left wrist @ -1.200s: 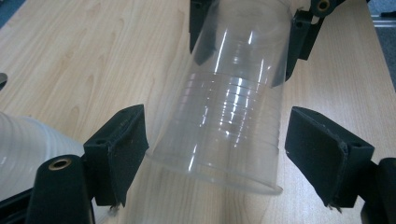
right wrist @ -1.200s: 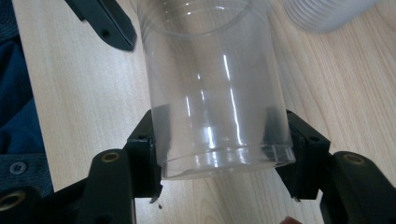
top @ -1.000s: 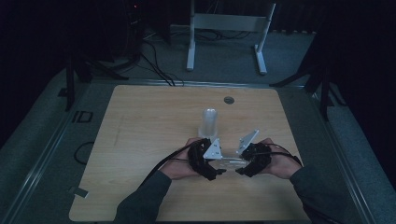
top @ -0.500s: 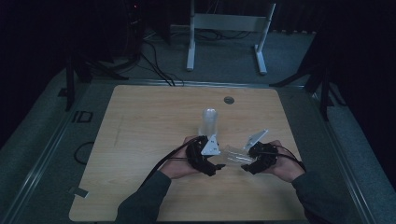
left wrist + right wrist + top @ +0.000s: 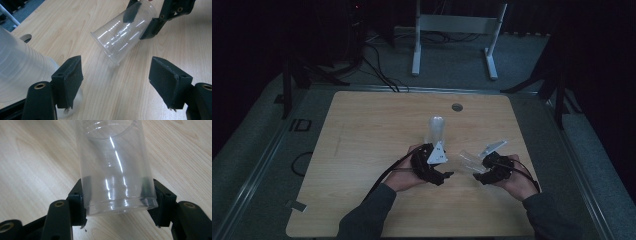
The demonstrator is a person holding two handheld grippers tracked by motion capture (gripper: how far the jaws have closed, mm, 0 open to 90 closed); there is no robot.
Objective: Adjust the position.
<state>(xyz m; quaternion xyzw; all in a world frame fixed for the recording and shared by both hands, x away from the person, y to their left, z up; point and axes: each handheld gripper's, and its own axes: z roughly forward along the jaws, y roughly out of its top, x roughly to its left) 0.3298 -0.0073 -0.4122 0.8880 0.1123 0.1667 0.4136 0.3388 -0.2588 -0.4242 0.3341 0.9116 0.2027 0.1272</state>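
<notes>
A clear plastic cup (image 5: 468,161) lies tilted just above the wooden table (image 5: 362,150), with my right gripper (image 5: 480,168) shut on it near its base. In the right gripper view the pads (image 5: 81,195) press both sides of the cup (image 5: 115,170). My left gripper (image 5: 446,175) sits just left of it, and its jaws have just been closing with nothing between them. In the left gripper view the cup (image 5: 120,35) points its open rim toward my left gripper (image 5: 117,75). A stack of upturned clear cups (image 5: 435,128) stands just behind the left hand, and again at the left (image 5: 17,67).
A round cable hole (image 5: 456,107) sits near the table's far edge. Behind the table a white stand (image 5: 452,25) and cables (image 5: 379,70) rest on the dark floor. Bare wood stretches to the left of the hands.
My right gripper has drawn the clear cup a little to the right, away from the left gripper. The left hand has stayed put.
</notes>
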